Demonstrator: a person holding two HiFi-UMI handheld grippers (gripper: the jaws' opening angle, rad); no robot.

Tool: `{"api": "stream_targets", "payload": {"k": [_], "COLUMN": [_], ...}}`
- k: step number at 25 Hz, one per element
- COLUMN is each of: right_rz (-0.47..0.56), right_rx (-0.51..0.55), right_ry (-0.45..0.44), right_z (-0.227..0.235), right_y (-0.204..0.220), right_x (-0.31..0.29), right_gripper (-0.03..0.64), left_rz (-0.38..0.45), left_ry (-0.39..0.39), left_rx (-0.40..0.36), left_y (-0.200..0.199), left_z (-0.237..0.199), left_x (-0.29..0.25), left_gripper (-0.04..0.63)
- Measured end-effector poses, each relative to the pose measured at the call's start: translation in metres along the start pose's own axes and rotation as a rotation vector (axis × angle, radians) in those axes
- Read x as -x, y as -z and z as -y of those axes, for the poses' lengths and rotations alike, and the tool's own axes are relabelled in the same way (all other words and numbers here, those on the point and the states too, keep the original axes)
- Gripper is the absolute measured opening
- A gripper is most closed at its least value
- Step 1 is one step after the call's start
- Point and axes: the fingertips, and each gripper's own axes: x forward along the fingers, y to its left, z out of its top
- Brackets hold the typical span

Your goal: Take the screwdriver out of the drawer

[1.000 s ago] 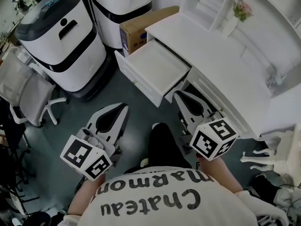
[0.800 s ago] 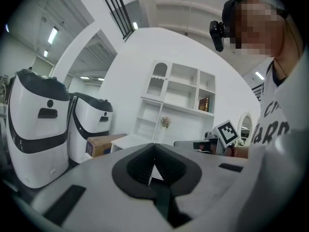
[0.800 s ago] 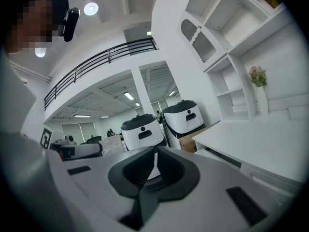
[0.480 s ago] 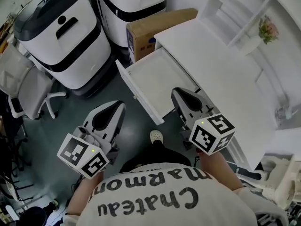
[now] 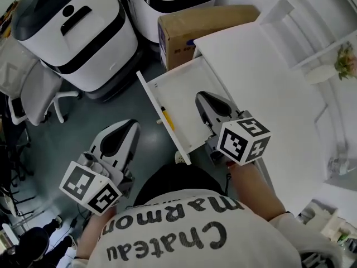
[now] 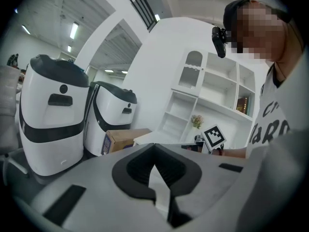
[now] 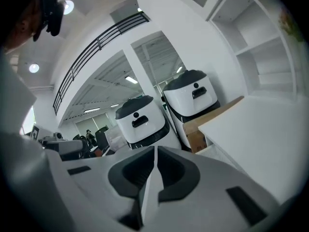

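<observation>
A dark grey-green floor point(image 5: 78, 130) runs under a white desk point(image 5: 268, 82). Behind the desk rise white open shelves point(image 6: 212, 100), one topped by an arched niche, and a small vase of flowers point(image 5: 343, 66) stands there. A cardboard box point(image 5: 206, 24) sits at the desk's end, then two large white-and-black machines point(image 5: 78, 27) side by side. A pale swivel chair point(image 5: 28, 94) stands further left. Strip lights point(image 6: 74, 30) glow on the white ceiling.

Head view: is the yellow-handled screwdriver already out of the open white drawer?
No, the yellow-handled screwdriver lies inside the open white drawer, close to its front panel, clear of the right gripper.
</observation>
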Motion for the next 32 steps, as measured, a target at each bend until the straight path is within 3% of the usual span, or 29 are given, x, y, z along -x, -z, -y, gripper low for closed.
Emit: {"api": "stream_targets", "payload": {"k": [9,15,16,18,19,25,32], "right_rz": [-0.252,-0.458,-0.492,-0.564,-0.596,-0.714,-0.835], "right_rx": [-0.118,-0.117,-0.111,-0.095,-0.088,-0.131,-0.182], "right_ry": [-0.087,-0.13,-0.139,-0.166,-0.177,-0.209,-0.214], "right_z": [0.045,0.05,0.051,0.05,0.051,0.057,0.064], "right_y": [0.077,0.15,0.16,0.18,0.189,0.231,0.265], "right_x": [-0.075,-0.113,-0.117,-0.124,-0.127,-0.145,-0.155], "right_gripper": [0.041,0.044,0.059,0.2,0.209,0.164,0.164], "left_rz": [-0.056,-0.092,-0.095,-0.1,-0.103,-0.119,-0.135], "left_ry": [-0.123,-0.231,-0.252,-0.292,-0.307,-0.35,-0.375], "left_rx": [0.055,0.099,0.107,0.121,0.126,0.141,0.13], "left_y": [0.014,0.03,0.032,0.035,0.036,0.039,0.038], "left_z": [-0.031,-0.051,-0.053,-0.057,-0.059,-0.067,-0.071], "left_x": [-0.02,-0.004,-0.001,0.006,0.009,0.017,0.021], "left_gripper": [0.023,0.023,0.023,0.023,0.023,0.023,0.023]}}
